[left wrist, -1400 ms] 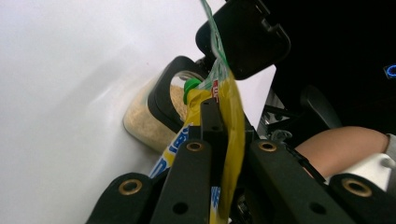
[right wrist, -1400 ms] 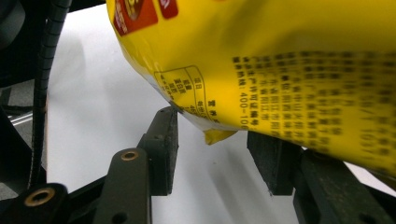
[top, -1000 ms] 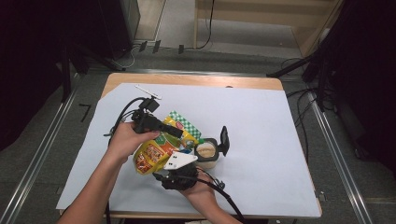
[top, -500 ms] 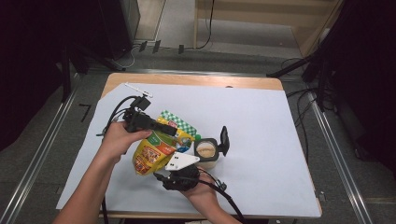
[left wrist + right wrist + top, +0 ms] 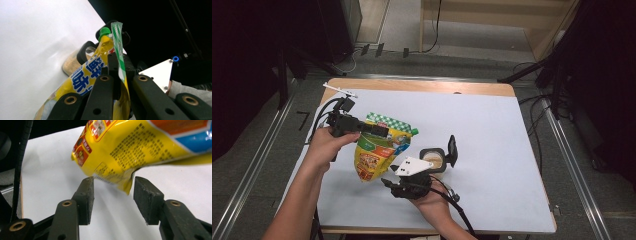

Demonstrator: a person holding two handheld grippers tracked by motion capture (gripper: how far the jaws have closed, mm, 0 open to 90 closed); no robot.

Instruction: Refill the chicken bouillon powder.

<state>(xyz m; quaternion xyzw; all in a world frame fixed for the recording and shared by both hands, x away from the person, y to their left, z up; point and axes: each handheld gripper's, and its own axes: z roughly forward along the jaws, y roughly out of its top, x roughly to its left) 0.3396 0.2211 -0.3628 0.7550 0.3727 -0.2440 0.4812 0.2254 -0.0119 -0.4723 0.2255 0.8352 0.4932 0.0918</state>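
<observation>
A yellow spouted pouch [image 5: 374,155] with a green checked top strip hangs tilted above the white table cover. My left gripper [image 5: 382,131] is shut on its upper edge; in the left gripper view the pouch [image 5: 85,77] and its green cap [image 5: 105,31] rise from between the closed jaws. My right gripper [image 5: 388,182] lies low at the front, pointing left, jaws open. In the right gripper view the pouch's lower corner [image 5: 125,186] hangs between the pads [image 5: 87,195] without touching them.
A small round black cup [image 5: 433,160] of tan contents, with its hinged lid [image 5: 452,149] standing up, sits just right of the pouch. The white cover [image 5: 492,130] spreads over the wooden table, whose far edge [image 5: 422,86] is bare. Cables trail from both grippers.
My left gripper has moved left and slightly up, carrying the pouch with it, so the pouch hangs farther left. The right gripper and the cup have stayed where they were.
</observation>
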